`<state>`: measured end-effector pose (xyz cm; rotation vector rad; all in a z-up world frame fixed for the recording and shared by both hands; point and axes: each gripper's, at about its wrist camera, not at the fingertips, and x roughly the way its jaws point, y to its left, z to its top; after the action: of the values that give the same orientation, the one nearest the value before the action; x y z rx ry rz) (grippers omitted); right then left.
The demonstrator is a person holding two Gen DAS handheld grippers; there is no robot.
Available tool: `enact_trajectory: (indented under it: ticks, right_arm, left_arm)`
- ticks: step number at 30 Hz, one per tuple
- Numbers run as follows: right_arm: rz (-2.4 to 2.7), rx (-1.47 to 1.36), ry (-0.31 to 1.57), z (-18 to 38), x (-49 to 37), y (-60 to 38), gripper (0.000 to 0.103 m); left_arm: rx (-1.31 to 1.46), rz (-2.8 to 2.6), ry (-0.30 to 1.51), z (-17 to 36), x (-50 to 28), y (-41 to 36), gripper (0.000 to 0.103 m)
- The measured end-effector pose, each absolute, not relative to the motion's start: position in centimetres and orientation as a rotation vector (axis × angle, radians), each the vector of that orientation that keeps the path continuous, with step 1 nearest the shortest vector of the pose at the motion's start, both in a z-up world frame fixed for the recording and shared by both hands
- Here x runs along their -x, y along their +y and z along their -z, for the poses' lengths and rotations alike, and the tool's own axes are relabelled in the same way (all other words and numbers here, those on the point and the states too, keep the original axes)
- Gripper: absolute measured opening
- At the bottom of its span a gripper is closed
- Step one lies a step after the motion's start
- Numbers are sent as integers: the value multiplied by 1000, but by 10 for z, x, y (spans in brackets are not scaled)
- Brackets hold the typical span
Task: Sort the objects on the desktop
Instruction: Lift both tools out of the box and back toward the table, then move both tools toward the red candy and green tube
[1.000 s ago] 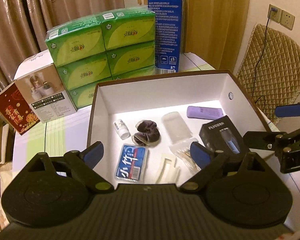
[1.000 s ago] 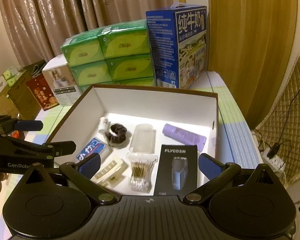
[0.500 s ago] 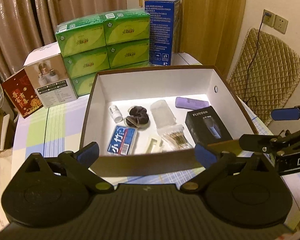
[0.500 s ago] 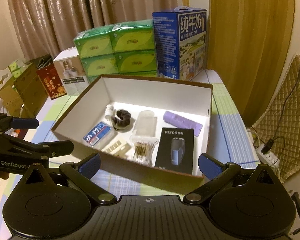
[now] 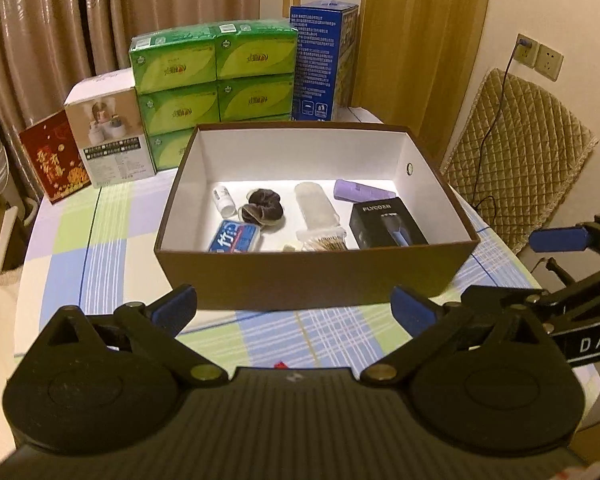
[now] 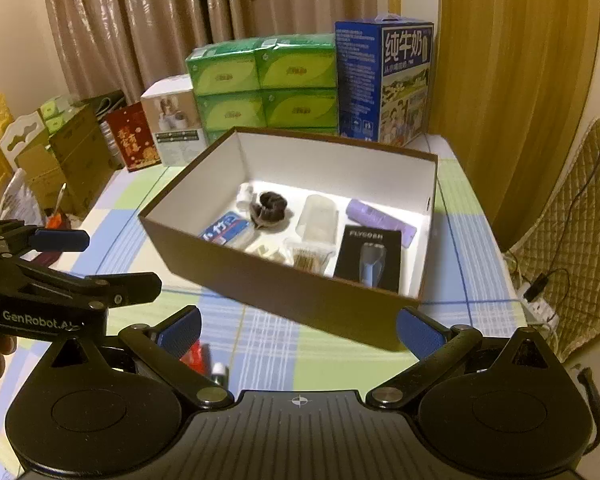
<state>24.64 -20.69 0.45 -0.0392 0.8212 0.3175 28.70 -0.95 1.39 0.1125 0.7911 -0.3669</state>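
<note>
Both grippers, left gripper point(image 5: 294, 306) and right gripper point(image 6: 299, 327), jaws released, empty, hovering near filled brown box point(image 5: 316, 276) on counter point(image 5: 112, 236)

Warm yellowish room light is washing over everything, pretty dim overall. The white floor of the open brown cardboard box point(image 5: 300, 132) is glaring bright. Fisheye lenses are bending the edges and darkening the corners. The right wrist view is looking slightly softer.
</note>
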Motion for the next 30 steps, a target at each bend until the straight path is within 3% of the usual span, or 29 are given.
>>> enact_trajectory:
  ticks: [20, 30]
  right_arm:
    - [-346, 3, 808, 11, -200, -219, 101]
    - [-419, -35, 916, 38, -194, -212, 101]
  left_arm:
    - [-117, 352, 854, 4, -237, 2, 102]
    - [-160, 316, 917, 31, -219, 16, 102]
